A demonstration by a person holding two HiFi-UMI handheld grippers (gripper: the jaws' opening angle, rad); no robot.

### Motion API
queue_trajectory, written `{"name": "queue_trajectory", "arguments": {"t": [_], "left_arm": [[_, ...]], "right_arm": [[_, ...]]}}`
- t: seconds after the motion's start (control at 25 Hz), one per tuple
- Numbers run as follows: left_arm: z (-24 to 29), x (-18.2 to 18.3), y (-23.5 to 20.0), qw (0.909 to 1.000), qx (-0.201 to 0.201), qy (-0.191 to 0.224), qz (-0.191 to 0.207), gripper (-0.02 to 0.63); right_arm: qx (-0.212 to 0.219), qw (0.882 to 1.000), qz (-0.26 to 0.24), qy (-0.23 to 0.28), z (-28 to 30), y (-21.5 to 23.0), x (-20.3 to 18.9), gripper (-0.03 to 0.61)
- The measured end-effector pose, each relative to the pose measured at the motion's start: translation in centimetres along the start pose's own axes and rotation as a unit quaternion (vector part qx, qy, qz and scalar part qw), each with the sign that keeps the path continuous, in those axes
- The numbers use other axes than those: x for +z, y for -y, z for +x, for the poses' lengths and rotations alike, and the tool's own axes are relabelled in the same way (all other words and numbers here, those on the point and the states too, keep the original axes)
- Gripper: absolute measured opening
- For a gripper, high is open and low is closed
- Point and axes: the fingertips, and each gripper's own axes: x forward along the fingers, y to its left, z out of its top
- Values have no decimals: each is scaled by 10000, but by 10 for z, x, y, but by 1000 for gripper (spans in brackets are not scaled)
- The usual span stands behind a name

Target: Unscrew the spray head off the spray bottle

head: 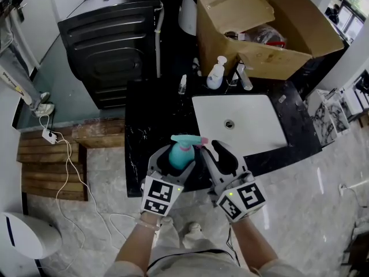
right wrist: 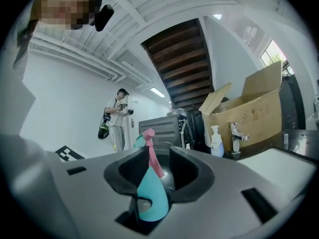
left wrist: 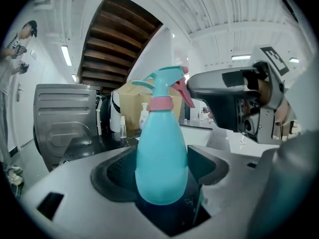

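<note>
The left tongs point(head: 174, 159) are clamped on the belly of the teal spray bottle point(head: 181, 154), which stands upright between their dark, ribbed pads in the left gripper view. The right tongs point(head: 209, 149) come in from the right. In the right gripper view they are closed on the spray head point(right wrist: 148, 190), with the pink trigger point(right wrist: 152, 158) rising out of the gap. A pink collar point(left wrist: 161, 103) rings the neck where the head meets the smooth, pear-shaped plastic body.

The bottle is held just above the near edge of the table point(head: 150, 114), a glossy black slab veined with white. It sits in front of the left corner of the white rectangular basin point(head: 256, 128). Between the basin and the table's left edge lies a bare strip of black stone. The back edge is crowded: a white pump bottle point(head: 216, 74), a small clear bottle point(head: 183, 84) and a metal faucet point(head: 243, 77) stand against an open cardboard box point(head: 288, 33) with raised flaps.

Left of the table are a dark grey ribbed washing machine point(head: 109, 51) and, nearer, slatted wooden planks point(head: 46, 166) with a white cable point(head: 66, 172) trailing over them. Pale polished floor point(head: 323, 212) lies open on the right.
</note>
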Motion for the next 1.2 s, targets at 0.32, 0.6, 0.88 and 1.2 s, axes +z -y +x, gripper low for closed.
{"name": "queue_trajectory", "arguments": {"t": [0.32,0.6,0.88,1.2], "left_arm": [[1,-1,1,10000,-15,-11,-9,325],[0,-1,1,10000,-22,-10,-27,325],[3,0,3,10000,-57,-49,-6,324],[5,0,6,9999,-107,-56,15,324]], "right_arm": [[-105,9992,371,112,5,14,4,48],[234,9992,305,-47,-3,-14,-7,35],[83,9985,535,27,9,-1,-9,34],[528,9897,1320,137,34,4,-8,35]]}}
